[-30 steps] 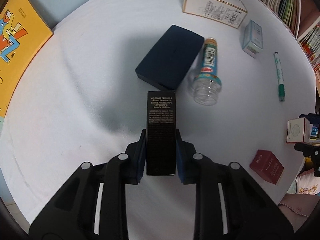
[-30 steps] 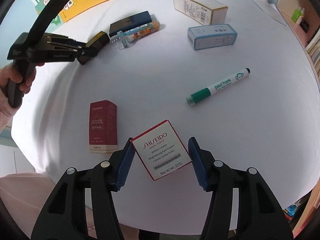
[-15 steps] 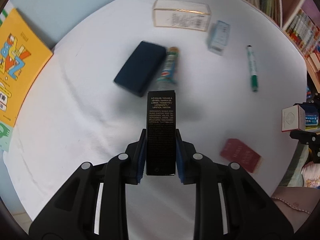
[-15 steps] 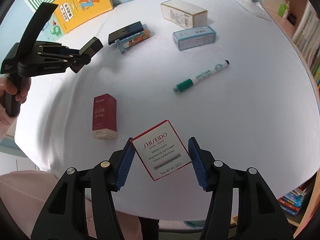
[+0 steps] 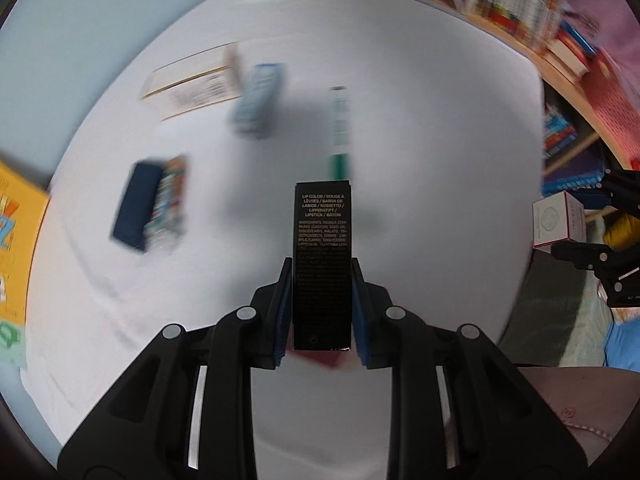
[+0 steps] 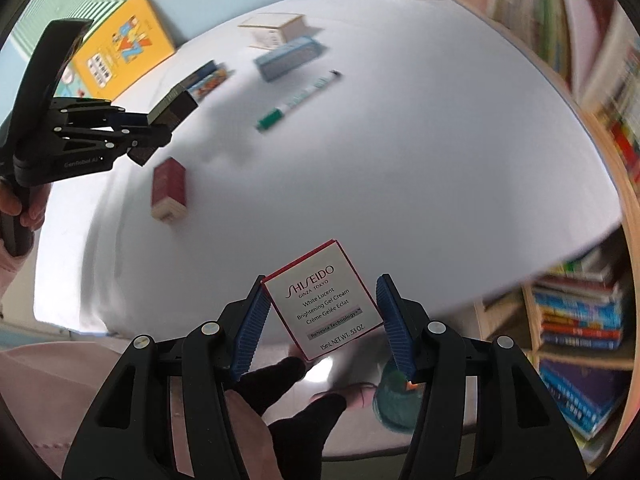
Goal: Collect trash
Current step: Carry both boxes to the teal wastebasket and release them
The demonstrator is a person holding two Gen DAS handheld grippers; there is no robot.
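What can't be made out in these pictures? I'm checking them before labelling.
- Left wrist view: the print on the blue box, the cream box and the marker is smeared by motion blur.
- Left wrist view: the red thing under the black lipstick box is mostly hidden by it and by the left tongs.
- Right wrist view: the teal object is blurred and partly behind the right tongs, which hold the white box.

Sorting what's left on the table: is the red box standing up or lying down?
Lying down: the red box rests on a long side on the table.
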